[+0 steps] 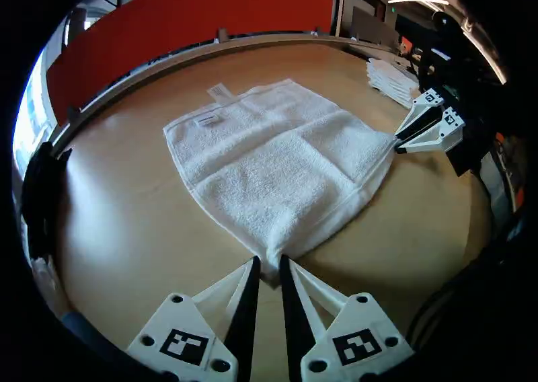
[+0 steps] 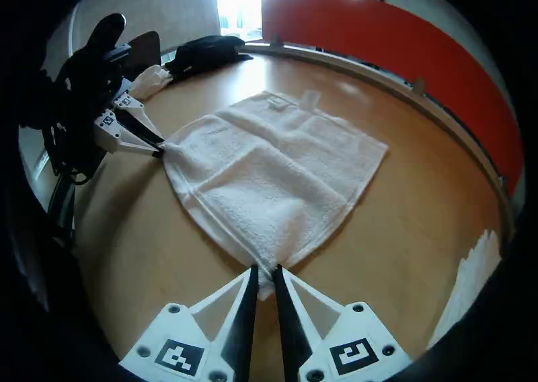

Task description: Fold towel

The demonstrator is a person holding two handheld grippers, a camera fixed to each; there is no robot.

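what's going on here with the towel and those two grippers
A person is working on a white towel on a wooden table with two handheld grippers. The left gripper pinches one corner and the right gripper pinches a neighbouring corner, both low at the tabletop. The towel lies spread out, with no corner carried across yet. A stack of folded towels sits off to the side.

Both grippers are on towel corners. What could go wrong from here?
1. The left gripper and right gripper each pinch just the tip of a towel corner, so it may slip out on the lift.
2. The towel stack lies near the right gripper, and a wide swing might brush it.
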